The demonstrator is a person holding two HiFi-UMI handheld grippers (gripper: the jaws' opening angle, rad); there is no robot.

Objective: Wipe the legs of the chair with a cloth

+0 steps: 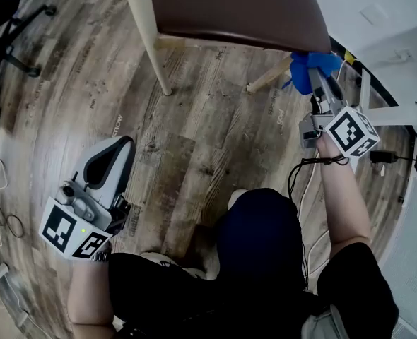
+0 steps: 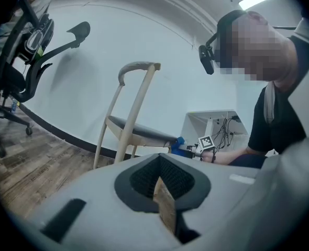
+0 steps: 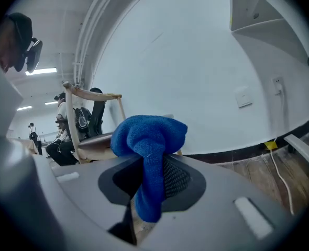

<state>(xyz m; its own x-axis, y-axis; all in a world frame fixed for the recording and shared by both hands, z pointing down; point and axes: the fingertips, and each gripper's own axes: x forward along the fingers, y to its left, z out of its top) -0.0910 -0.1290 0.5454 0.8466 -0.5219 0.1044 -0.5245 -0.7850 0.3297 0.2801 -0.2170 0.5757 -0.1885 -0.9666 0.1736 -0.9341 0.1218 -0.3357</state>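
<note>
The chair has a brown seat [image 1: 237,6] and pale wooden legs. One leg [image 1: 152,44] stands at the left, and a slanted leg [image 1: 268,76] shows under the seat's right corner. My right gripper [image 1: 316,76] is shut on a blue cloth [image 1: 313,63], and the cloth sits right at the top of that slanted leg. In the right gripper view the blue cloth [image 3: 149,145] bulges out of the jaws, with the chair [image 3: 94,122] behind it. My left gripper [image 1: 122,147] hangs low at the left, shut and holding nothing, far from the chair [image 2: 131,129].
A black office chair [image 2: 29,46] stands at the far left, its base [image 1: 10,44] on the wood floor. Cables [image 1: 0,214] lie along the left edge. A white desk frame [image 1: 385,111] with cables stands at the right. The person's dark knee [image 1: 258,235] is below.
</note>
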